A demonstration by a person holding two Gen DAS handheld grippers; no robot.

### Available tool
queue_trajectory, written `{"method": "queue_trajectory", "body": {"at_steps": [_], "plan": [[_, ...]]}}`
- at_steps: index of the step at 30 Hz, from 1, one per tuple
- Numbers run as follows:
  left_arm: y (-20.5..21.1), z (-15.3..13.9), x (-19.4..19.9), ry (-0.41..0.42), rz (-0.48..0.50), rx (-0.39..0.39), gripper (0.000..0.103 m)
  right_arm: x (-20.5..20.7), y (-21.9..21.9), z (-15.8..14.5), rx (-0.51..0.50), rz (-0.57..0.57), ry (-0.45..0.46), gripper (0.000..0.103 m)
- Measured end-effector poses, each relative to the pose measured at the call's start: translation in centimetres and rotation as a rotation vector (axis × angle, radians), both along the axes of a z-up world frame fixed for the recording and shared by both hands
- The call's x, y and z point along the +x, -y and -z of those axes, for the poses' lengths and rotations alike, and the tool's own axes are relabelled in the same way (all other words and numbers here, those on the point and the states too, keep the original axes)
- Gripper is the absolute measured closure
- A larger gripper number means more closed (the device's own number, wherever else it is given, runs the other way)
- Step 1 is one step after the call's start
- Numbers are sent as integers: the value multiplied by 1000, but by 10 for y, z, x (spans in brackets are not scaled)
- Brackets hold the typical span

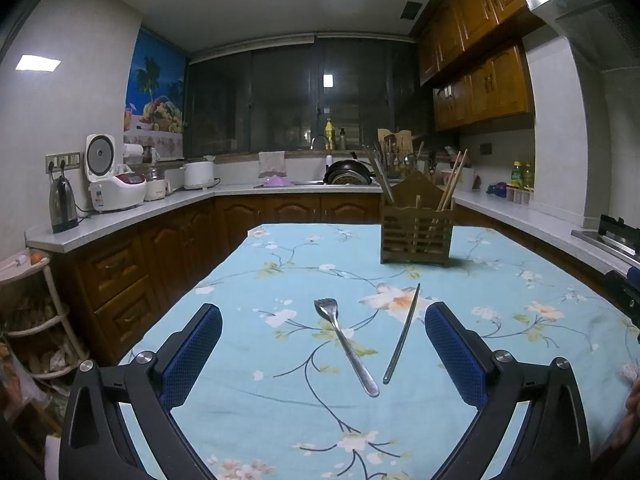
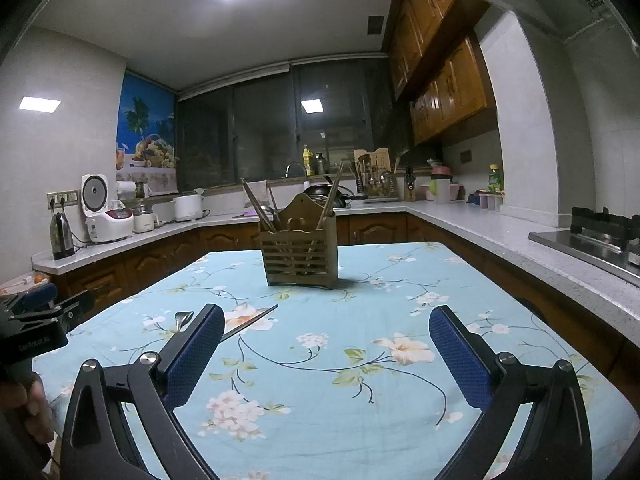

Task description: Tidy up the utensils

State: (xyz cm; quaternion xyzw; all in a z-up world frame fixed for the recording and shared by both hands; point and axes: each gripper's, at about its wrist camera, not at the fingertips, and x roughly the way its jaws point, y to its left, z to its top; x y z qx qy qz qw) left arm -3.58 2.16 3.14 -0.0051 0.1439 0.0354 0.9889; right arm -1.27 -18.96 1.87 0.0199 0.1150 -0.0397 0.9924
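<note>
A metal fork (image 1: 346, 346) and a dark metal chopstick (image 1: 402, 335) lie on the floral blue tablecloth (image 1: 280, 408). They lie just ahead of my open, empty left gripper (image 1: 323, 354), between its blue pads. A slatted wooden utensil holder (image 1: 417, 232) with several chopsticks stands at the far side of the table. My right gripper (image 2: 326, 354) is open and empty over bare cloth, facing the holder (image 2: 301, 256). In the right wrist view the chopstick (image 2: 250, 322) and the fork's tines (image 2: 183, 319) peek out past the left finger.
Kitchen counters (image 1: 120, 220) run around the table (image 2: 400, 420) on three sides, with a kettle (image 1: 63, 204), rice cookers (image 1: 116, 188), a sink with a wok (image 1: 348, 174) and a stove (image 2: 600, 236). A wire rack (image 1: 36, 320) stands at the left. The left gripper's body (image 2: 36, 324) shows at the right wrist view's left edge.
</note>
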Motion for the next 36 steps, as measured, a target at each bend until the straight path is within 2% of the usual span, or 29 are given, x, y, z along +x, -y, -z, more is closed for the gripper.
{"method": "queue_trajectory", "body": {"at_steps": [36], "plan": [[10, -1, -5, -9, 15, 14, 1, 2, -3, 1, 10, -5, 1, 0]]}}
